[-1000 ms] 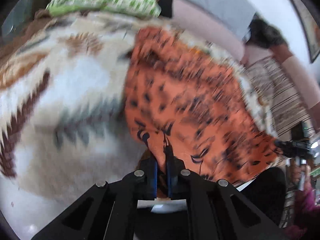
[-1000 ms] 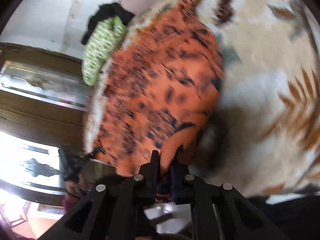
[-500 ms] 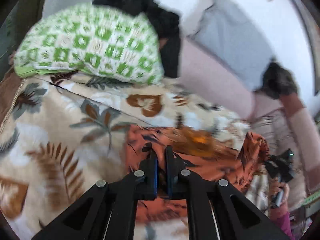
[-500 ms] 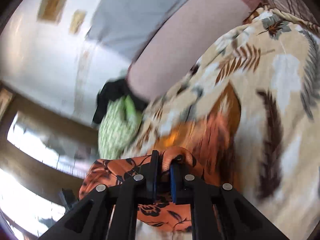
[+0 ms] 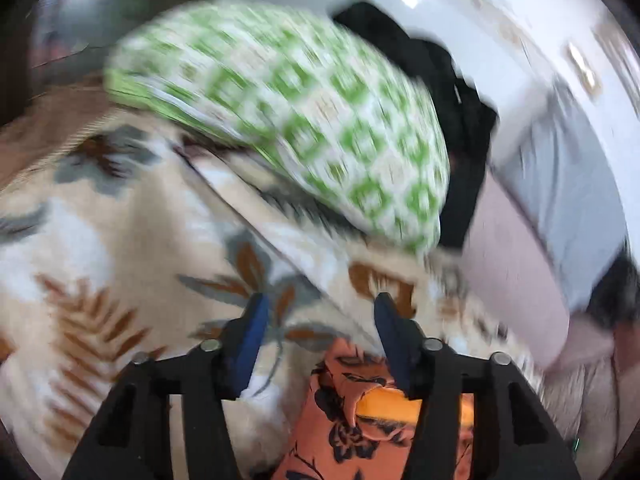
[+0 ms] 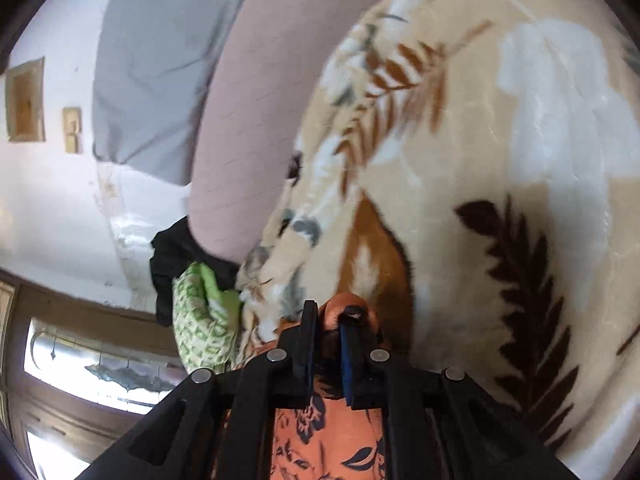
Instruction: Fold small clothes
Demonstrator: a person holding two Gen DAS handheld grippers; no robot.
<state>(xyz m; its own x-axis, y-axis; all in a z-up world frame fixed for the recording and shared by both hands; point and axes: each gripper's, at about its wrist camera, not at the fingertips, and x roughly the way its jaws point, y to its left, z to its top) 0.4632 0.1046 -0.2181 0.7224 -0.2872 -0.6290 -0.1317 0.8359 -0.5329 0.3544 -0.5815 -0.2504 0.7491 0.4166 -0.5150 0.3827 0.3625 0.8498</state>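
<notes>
The left gripper (image 5: 318,316) is opening above the orange floral garment (image 5: 352,412) at six o'clock; the right gripper (image 6: 330,320) is pinching its fold on the leaf-print blanket (image 6: 500,140).

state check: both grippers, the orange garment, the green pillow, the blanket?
left gripper: jaws opening, nothing pinched between them
right gripper: shut on the orange garment
orange garment: bunched, one fold clamped by the right gripper; in the left wrist view it lies free below the open jaws
green checked pillow: resting on the blanket, untouched
leaf-print blanket: spread out under the garment
</notes>
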